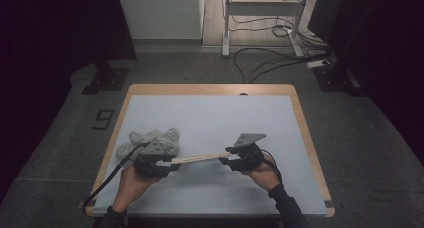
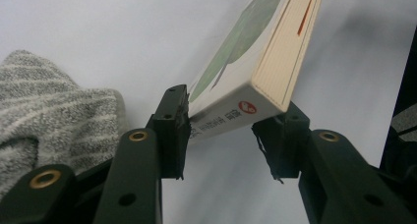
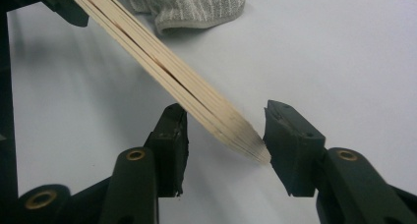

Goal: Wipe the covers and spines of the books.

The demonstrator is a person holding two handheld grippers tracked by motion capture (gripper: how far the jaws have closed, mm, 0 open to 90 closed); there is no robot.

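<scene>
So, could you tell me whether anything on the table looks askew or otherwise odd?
Yes: the book is off the mat, spanning the left gripper and the right gripper. It sits tilted, with one corner in each gripper, and its pages fan slightly. The grey striped cloth lies crumpled beside it.

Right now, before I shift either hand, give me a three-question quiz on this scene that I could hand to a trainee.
1. True or false: the book lies flat on the table.
2. Which part of the book sits between the jaws of the left gripper? A: the spine corner. B: the page edges. C: a single loose page.
3. What lies on the blue-grey mat just beyond the left gripper?

Key
1. False: it is held up, spanning from the left gripper to the right gripper.
2. A.
3. A grey striped knit cloth.
</scene>
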